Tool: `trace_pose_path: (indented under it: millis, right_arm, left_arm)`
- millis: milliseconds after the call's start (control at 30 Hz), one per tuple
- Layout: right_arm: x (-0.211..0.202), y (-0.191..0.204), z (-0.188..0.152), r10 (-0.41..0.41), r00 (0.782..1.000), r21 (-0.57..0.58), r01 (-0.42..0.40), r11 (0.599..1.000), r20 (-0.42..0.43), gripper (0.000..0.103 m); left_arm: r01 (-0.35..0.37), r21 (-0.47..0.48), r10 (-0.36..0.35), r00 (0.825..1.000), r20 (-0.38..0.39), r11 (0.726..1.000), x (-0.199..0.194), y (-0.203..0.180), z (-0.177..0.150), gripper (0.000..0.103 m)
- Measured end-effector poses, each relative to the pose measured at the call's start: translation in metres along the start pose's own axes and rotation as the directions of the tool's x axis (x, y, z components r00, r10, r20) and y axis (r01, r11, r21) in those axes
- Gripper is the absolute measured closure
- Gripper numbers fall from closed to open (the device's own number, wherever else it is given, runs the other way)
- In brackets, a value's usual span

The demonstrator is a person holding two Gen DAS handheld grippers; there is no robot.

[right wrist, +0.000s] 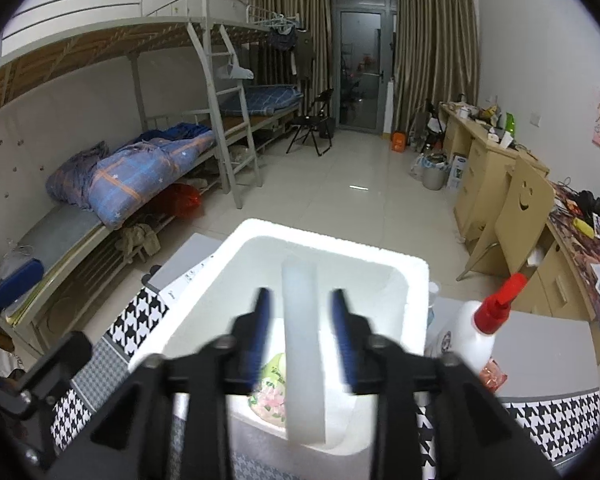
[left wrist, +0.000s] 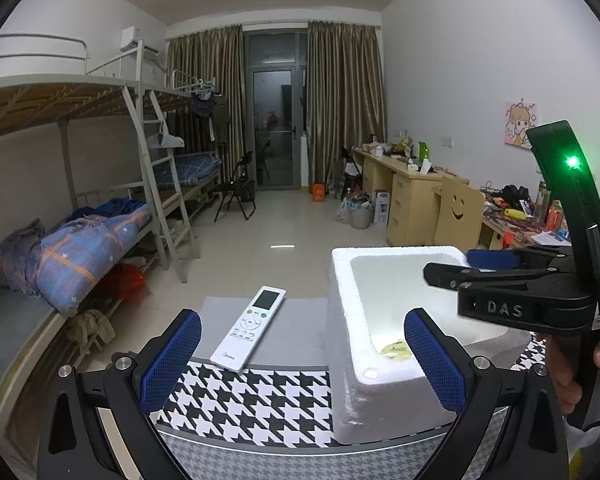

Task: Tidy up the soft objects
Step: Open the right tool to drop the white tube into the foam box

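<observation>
A white foam box (left wrist: 342, 364) stands on the houndstooth cloth (left wrist: 252, 404), with a flowery soft packet (right wrist: 270, 384) on its floor. My right gripper (right wrist: 301, 294) hangs over the box and is open. A long pale white strip (right wrist: 302, 340) stands upright between its blue pads (right wrist: 262, 320), with a gap on each side. In the left wrist view the right gripper (left wrist: 452, 266) reaches in from the right above the box, held by a hand (left wrist: 568, 376). My left gripper (left wrist: 302, 316) is open wide near the box's left wall, with nothing in it.
A white remote control (left wrist: 252, 328) lies on the table left of the box. A white bottle with a red cap (right wrist: 472, 332) stands right of the box. Bunk beds line the left wall, desks and a chair the right.
</observation>
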State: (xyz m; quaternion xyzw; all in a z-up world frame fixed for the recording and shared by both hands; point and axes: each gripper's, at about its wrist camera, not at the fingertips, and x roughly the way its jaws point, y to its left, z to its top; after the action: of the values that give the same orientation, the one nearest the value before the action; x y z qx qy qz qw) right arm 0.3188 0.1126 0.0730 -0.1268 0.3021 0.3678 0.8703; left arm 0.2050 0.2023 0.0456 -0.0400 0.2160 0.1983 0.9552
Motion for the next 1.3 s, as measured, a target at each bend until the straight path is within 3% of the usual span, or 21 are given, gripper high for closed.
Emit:
trace_pose_path:
  millis: [33,67,567,733,1300]
  right_arm:
    - [0.000,0.001,0.000,-0.004,1.000,0.004,0.004,1.000,0.000,0.029]
    - [-0.002,0.001,-0.001,-0.001,1.000,0.006,0.001,1.000,0.006,0.026]
    - [-0.040,-0.007,-0.006,-0.004,0.998,0.021,0.003,1.000,0.063,0.026]
    - [-0.058,-0.009,-0.015,0.001,0.996,0.037,-0.004,0.999,0.087,0.016]
    - [-0.105,-0.014,-0.040,-0.006,0.989,0.054,-0.002,0.999,0.149,0.015]
  left_arm:
    - [0.000,0.000,0.000,1.000,-0.001,1.000,0.000,0.001,-0.001,0.001]
    - [0.000,-0.001,0.000,1.000,-0.001,1.000,0.000,0.001,-0.001,0.001]
    - [0.019,0.003,-0.019,1.000,0.005,1.000,-0.012,-0.009,-0.003,0.001]
    - [0.024,0.012,-0.024,1.000,0.015,1.000,-0.024,-0.015,-0.003,0.001]
    - [0.051,0.037,-0.053,0.997,0.057,0.998,-0.065,-0.032,-0.009,0.001]
